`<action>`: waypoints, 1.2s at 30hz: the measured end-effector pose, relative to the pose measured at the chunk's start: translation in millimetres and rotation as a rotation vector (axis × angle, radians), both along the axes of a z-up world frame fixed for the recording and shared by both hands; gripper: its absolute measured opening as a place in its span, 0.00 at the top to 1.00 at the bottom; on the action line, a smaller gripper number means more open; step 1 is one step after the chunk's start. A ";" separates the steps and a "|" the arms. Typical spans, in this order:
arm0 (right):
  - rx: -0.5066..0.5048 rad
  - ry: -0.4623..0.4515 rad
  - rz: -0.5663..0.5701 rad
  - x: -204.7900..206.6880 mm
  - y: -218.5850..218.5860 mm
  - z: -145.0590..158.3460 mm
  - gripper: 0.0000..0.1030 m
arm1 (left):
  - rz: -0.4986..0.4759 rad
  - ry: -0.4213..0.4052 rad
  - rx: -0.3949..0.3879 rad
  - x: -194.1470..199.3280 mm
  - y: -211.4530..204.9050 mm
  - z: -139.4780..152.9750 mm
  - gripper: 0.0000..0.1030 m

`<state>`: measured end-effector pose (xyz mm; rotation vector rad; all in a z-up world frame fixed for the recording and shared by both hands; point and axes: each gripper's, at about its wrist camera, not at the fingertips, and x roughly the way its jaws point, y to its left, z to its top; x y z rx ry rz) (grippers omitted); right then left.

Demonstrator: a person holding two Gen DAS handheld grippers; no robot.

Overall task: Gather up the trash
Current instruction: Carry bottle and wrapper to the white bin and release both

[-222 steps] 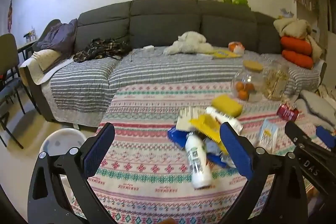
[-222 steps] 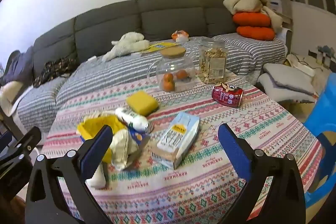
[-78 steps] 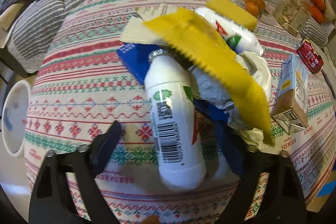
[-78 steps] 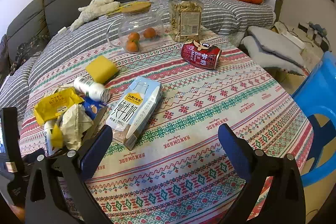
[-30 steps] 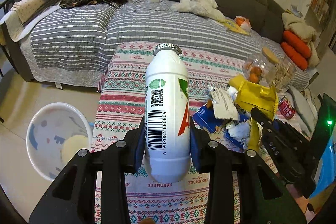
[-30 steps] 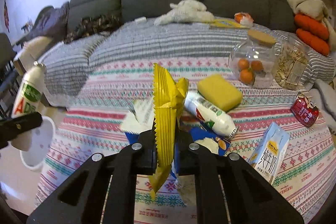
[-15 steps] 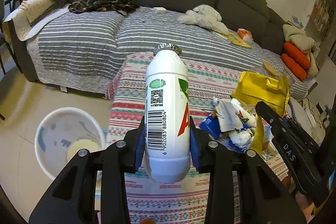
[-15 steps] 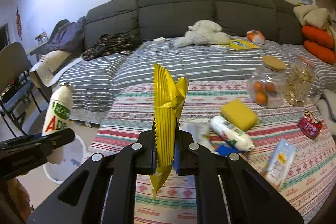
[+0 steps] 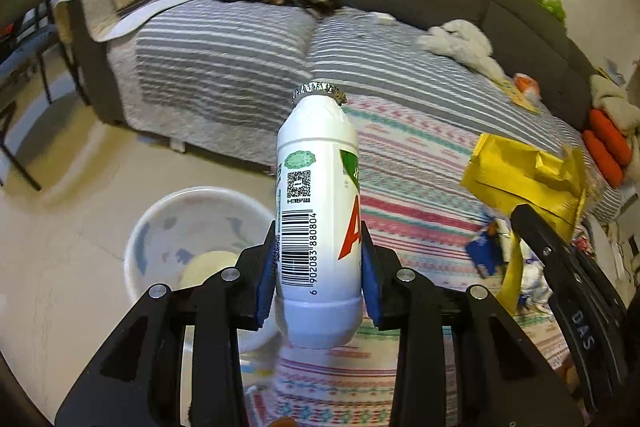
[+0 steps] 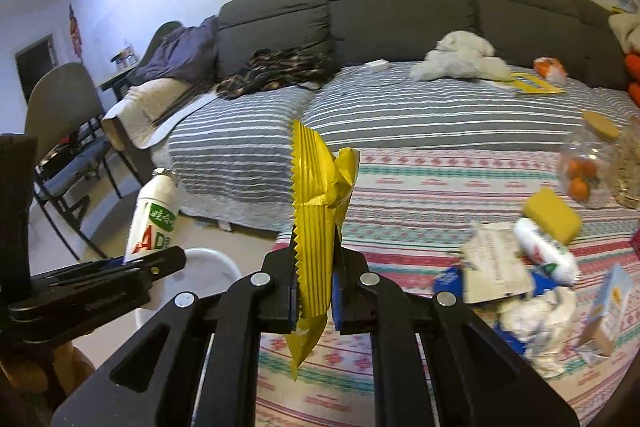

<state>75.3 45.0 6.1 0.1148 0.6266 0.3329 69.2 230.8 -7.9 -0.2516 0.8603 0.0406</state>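
You carry two pieces of trash toward the white bin (image 9: 192, 227) on the floor beside the table (image 9: 420, 163).
Your left gripper (image 9: 318, 279) is clamped on the white bottle (image 9: 318, 211), upright above the bin's near rim; your right gripper (image 10: 316, 291) is pinched tight on the yellow wrapper (image 10: 318, 219), over the table edge. Release early and the light wrapper may flutter onto the floor, or the bottle clip the rim and roll. The left gripper sits between wrapper and bin; more litter (image 10: 516, 275) waits on the table.

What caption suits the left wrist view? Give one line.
Left hand-held gripper clamps a white bottle beside the white bin on the floor.
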 end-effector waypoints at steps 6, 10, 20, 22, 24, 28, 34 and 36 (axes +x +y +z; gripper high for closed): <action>0.007 0.019 0.076 4.0 37.3 -9.2 0.89 | 0.082 0.062 0.005 -0.5 34.1 -12.3 0.65; 0.015 0.043 0.114 9.6 59.4 -17.6 0.89 | 0.142 0.074 -0.013 -3.7 57.0 -12.4 0.42; 0.000 0.080 0.212 16.4 119.0 -36.5 0.89 | 0.322 -0.015 -0.054 -24.7 113.7 14.5 0.38; -0.002 0.087 0.235 17.6 130.7 -39.7 0.88 | 0.357 -0.034 -0.050 -30.3 122.0 20.1 0.38; -0.003 0.094 0.257 18.4 141.6 -43.2 0.86 | 0.397 -0.056 -0.029 -35.2 130.8 25.0 0.37; -0.008 0.115 0.292 18.8 166.5 -49.9 0.63 | 0.462 -0.071 -0.023 -42.9 147.2 28.4 0.35; -0.037 0.094 0.259 15.2 181.6 -50.3 0.23 | 0.504 -0.077 -0.013 -50.6 162.2 29.9 0.29; -0.060 0.076 0.210 14.2 180.5 -48.4 0.13 | 0.506 -0.073 -0.009 -51.0 163.1 29.7 0.25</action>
